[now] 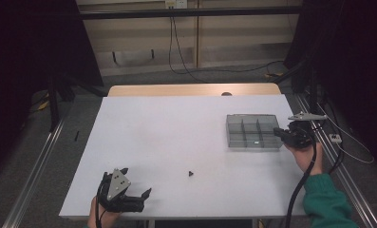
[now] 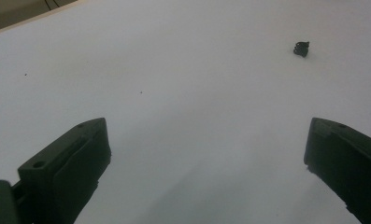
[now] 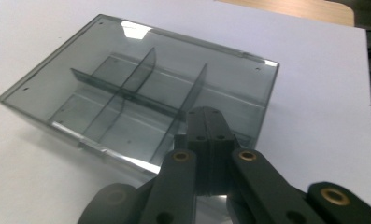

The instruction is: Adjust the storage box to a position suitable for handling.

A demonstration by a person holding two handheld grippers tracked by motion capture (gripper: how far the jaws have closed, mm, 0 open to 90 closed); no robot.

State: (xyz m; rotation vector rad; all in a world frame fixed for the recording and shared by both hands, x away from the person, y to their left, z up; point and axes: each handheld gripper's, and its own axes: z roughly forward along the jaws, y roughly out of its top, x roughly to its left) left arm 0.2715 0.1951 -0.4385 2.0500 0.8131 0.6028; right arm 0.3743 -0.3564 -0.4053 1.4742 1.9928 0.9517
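Observation:
A clear grey compartment box (image 1: 251, 131) lies at the right of the white table (image 1: 167, 133). My right gripper (image 1: 279, 133) sits at the box's right edge, held by a hand in a green sleeve. In the right gripper view its jaws (image 3: 206, 119) are pressed together, shut, above the near right corner of the box (image 3: 127, 88); whether they pinch its wall I cannot tell. A small black part (image 1: 190, 173) lies on the table toward the front. My left gripper (image 1: 136, 181) rests at the front left, open, with bare table between its jaws (image 2: 206, 135) and the black part (image 2: 302, 48) ahead to the right.
A wooden table edge (image 1: 191, 90) shows behind the white top. Cables (image 1: 338, 142) and a metal rail run along the right side, and another rail (image 1: 39, 166) runs along the left. Dark curtains hang at both sides.

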